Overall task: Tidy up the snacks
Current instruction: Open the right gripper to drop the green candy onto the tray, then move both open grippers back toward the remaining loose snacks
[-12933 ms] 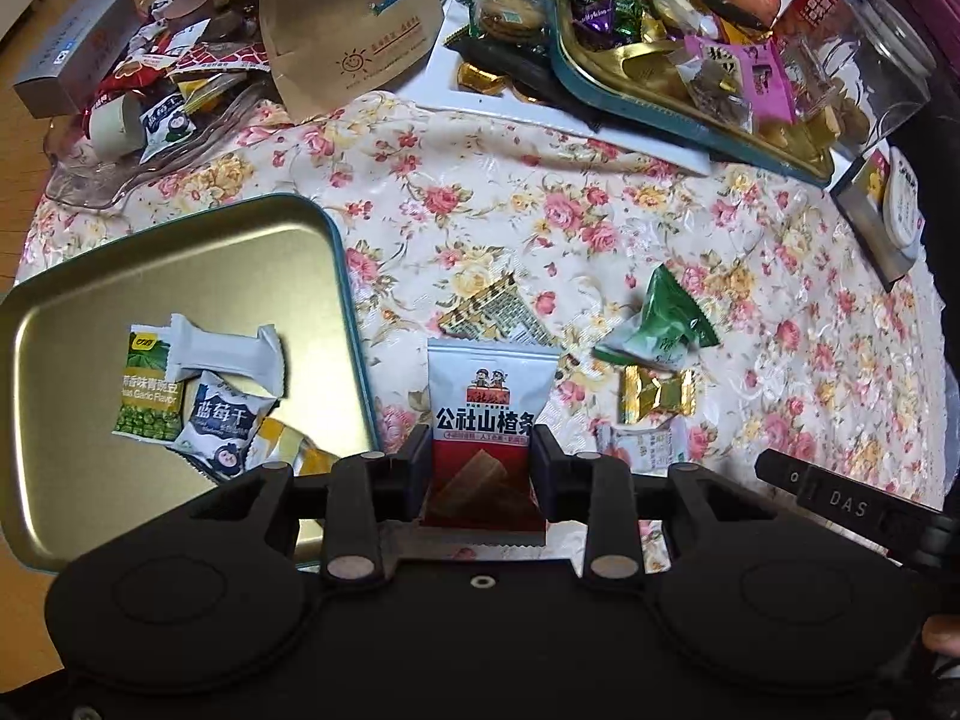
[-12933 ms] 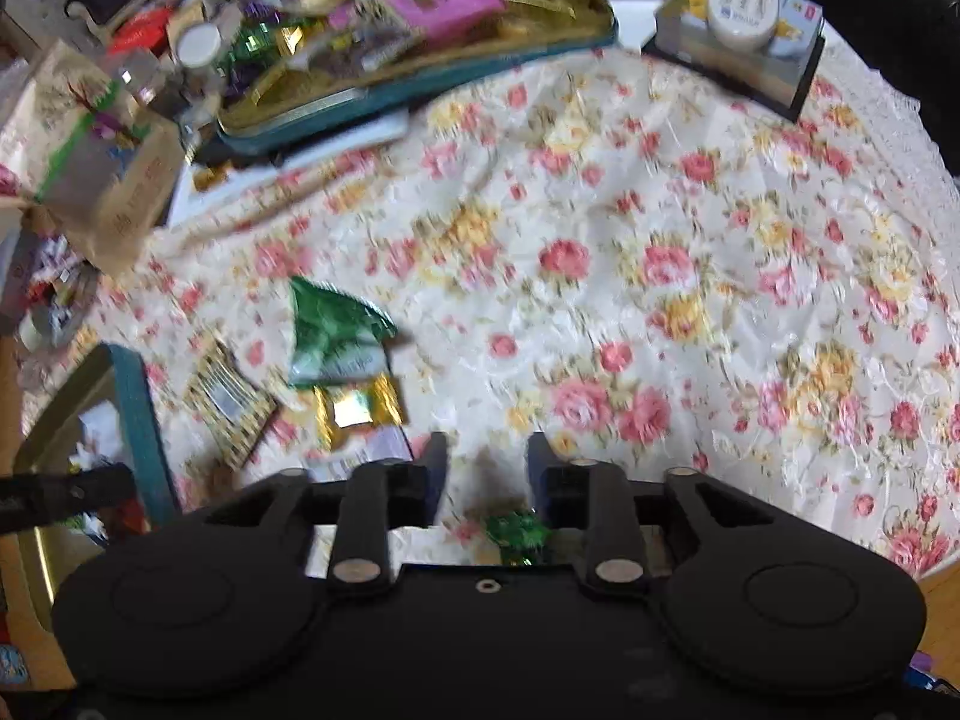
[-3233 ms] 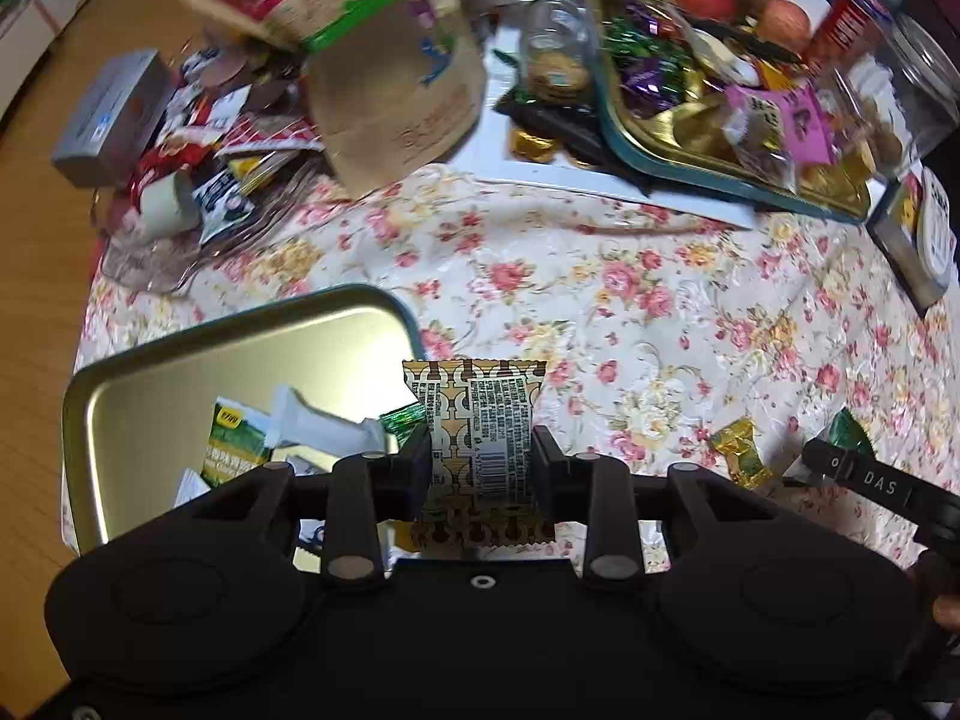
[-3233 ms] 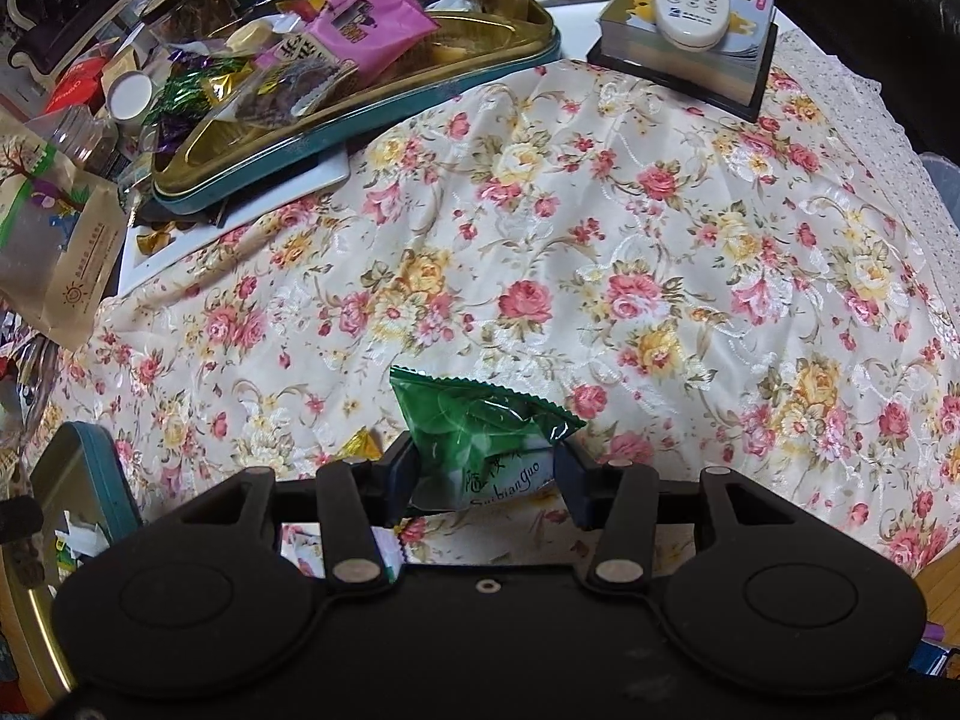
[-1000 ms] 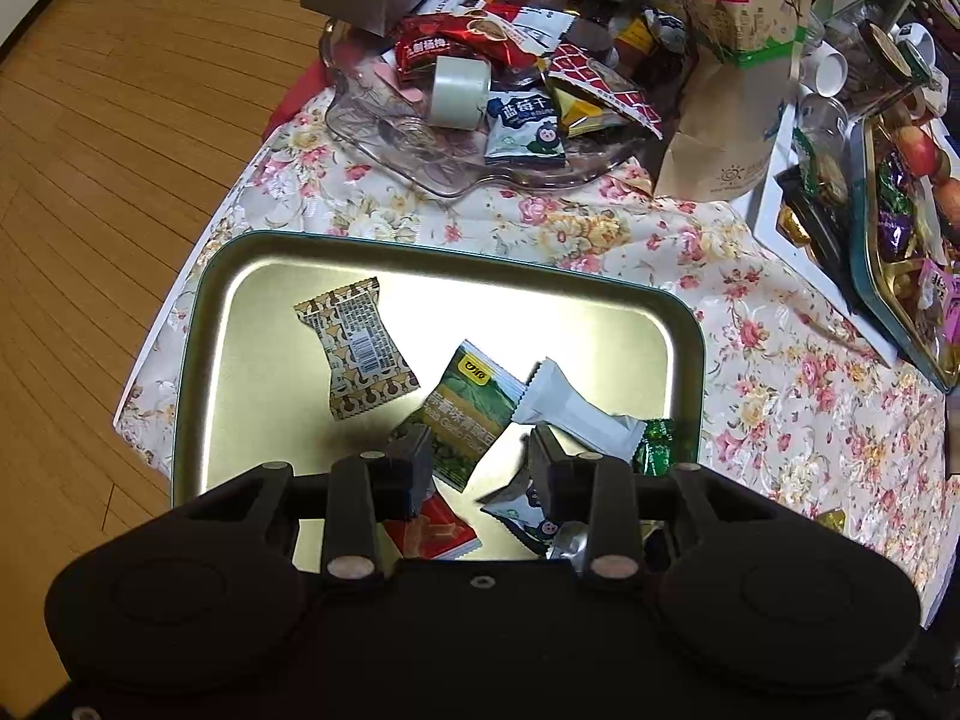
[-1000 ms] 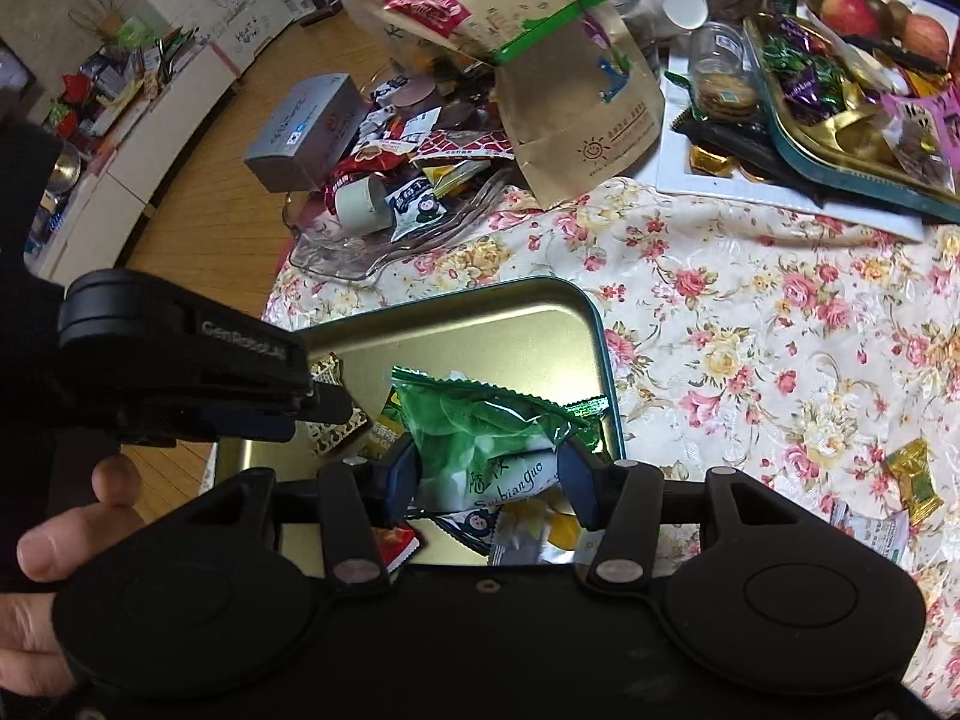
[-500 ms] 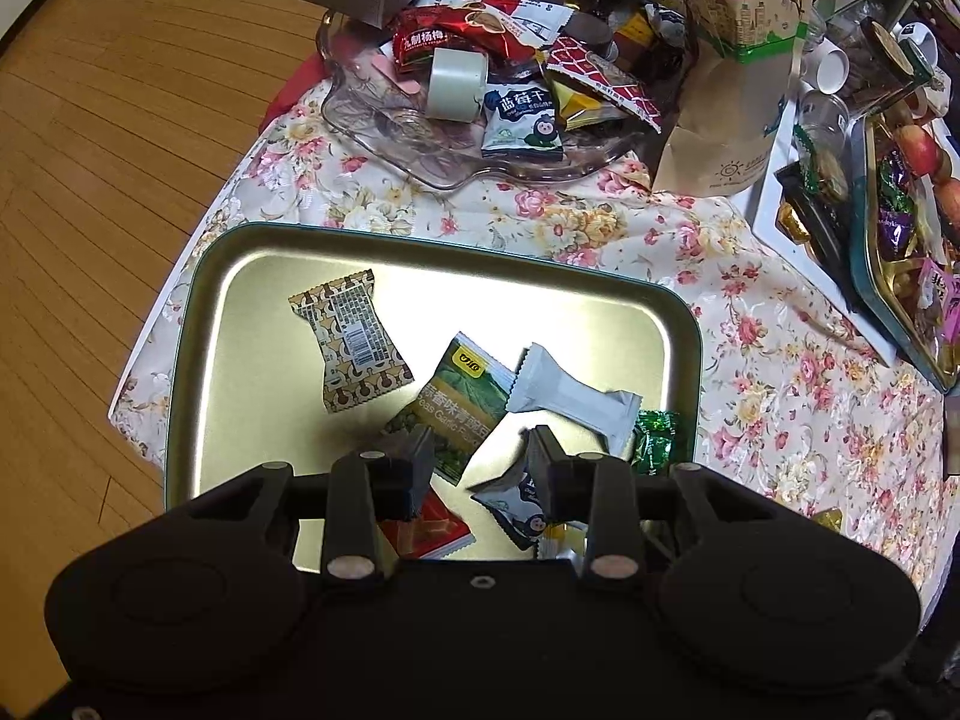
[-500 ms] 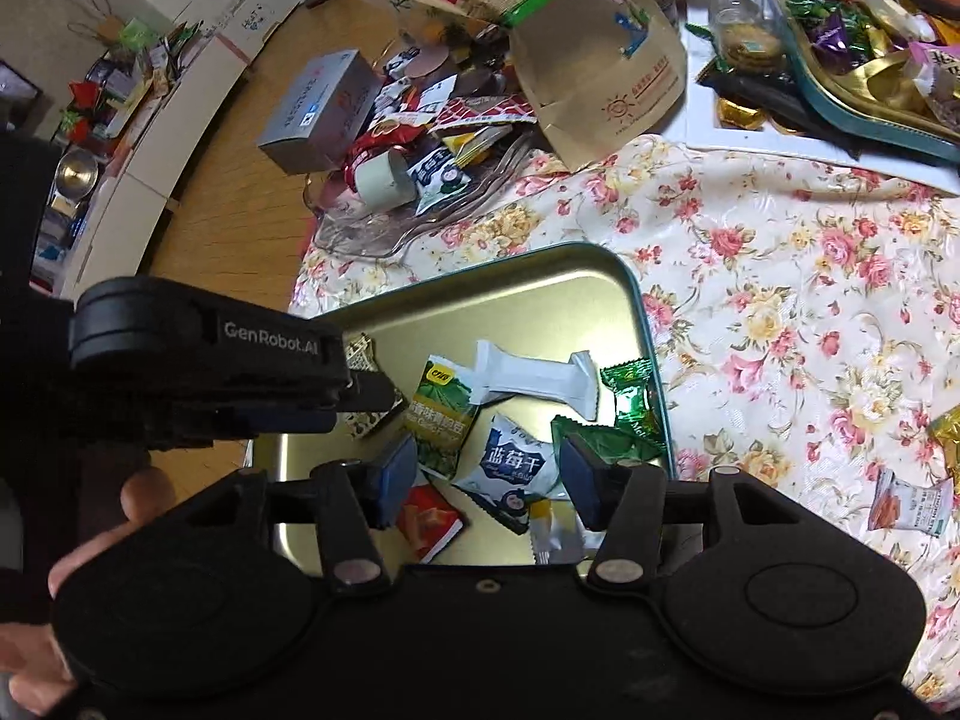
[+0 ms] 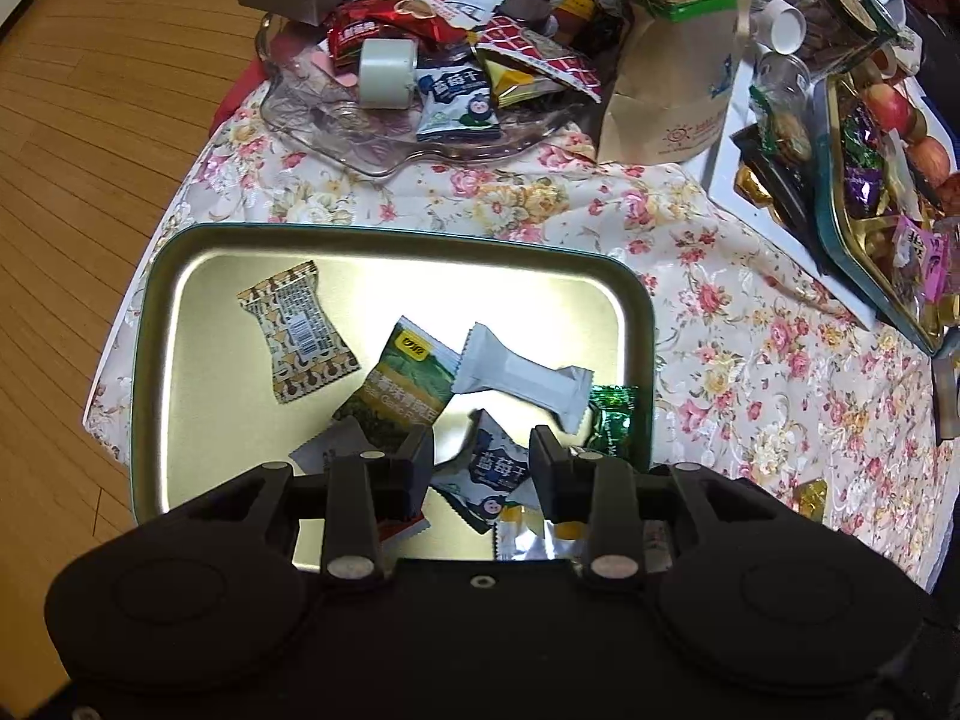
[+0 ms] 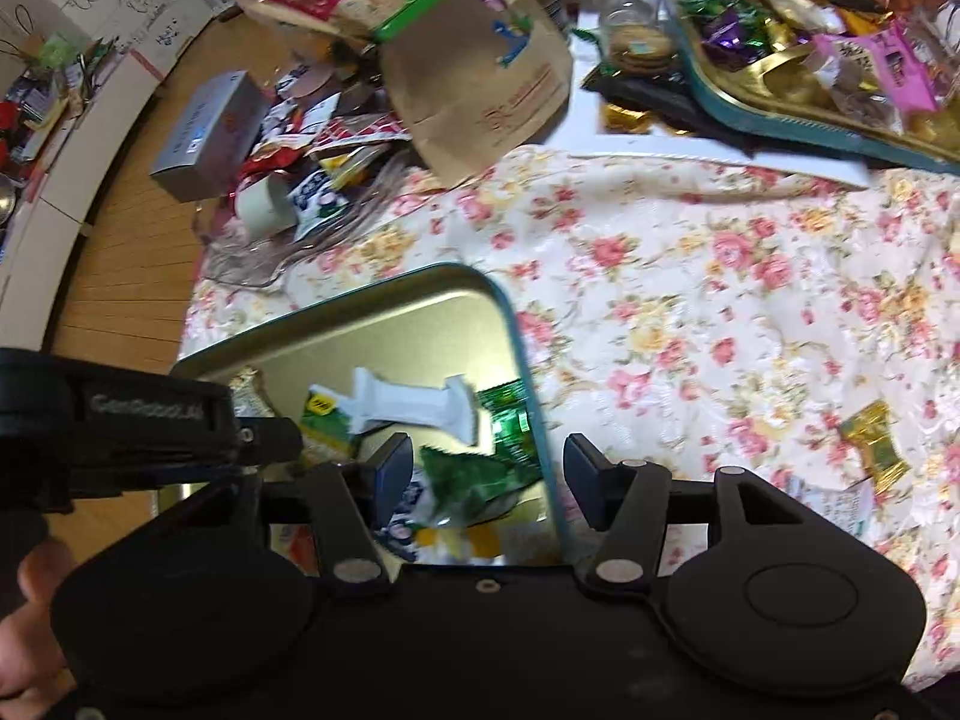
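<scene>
1. Right hand-held gripper (image 10: 487,468) has its jaws opening, wide apart with nothing pressed between the pads; the green snack packet (image 10: 474,477) it clamped a second ago now lies loose below it in the gold tray (image 10: 384,312), against the tray's near-right rim.
2. Left hand-held gripper (image 9: 482,462) hangs half open and empty above the same tray (image 9: 198,360), pointing straight down, just as it did a second ago.
3. Compared with a few seconds back, the brown patterned packet (image 9: 294,330) that the left hand-held gripper then carried rests flat in the tray's left part, apart from the other snacks.
4. Beside it lie a green pea packet (image 9: 408,384), a white wrapped bar (image 9: 522,375) leaning over it, a blue-and-white packet (image 9: 495,471) and a small green candy (image 9: 612,417) at the right rim.
5. In the right wrist view, the left device's black body (image 10: 138,414) crosses the frame's left side, with the person's hand (image 10: 30,618) below it.
6. One gold-wrapped candy (image 10: 873,441) remains out on the flowered cloth (image 10: 720,300) covering the bench, well apart from the tray.
</scene>
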Available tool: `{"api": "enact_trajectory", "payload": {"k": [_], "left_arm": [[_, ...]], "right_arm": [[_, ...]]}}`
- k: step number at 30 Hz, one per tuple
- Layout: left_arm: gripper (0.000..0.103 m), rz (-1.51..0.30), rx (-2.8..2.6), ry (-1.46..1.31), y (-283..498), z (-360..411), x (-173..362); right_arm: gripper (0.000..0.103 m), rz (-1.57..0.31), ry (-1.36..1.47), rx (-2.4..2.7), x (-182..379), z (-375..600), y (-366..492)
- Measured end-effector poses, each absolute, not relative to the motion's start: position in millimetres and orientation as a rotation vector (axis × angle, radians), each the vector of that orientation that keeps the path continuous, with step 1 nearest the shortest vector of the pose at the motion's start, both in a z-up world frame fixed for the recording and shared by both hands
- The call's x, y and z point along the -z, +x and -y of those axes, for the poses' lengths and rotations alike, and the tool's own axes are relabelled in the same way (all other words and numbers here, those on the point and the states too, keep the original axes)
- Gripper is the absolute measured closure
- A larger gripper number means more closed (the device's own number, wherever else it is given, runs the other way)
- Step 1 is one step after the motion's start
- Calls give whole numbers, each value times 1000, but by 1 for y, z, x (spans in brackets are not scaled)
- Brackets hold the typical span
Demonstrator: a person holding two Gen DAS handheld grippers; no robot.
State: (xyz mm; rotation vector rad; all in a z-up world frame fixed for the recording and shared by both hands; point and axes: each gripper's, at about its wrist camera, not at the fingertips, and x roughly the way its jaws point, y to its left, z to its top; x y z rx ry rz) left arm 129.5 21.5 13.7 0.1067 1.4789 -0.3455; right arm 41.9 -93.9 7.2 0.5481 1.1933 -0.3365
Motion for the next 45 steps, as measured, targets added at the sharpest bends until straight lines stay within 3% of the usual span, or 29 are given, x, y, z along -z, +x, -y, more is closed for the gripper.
{"api": "enact_trajectory", "payload": {"k": [15, 23, 45], "left_arm": [[59, -1456, 437, 171, 108, 22, -21], [59, -1448, 472, 215, 93, 44, -22], [59, -1436, 582, 369, 49, 118, -14]], "right_arm": [[44, -1188, 449, 573, 0, 148, 9], [43, -1033, 246, 743, -7, 184, -31], [36, -1081, -24, 985, 17, 240, -103]]}}
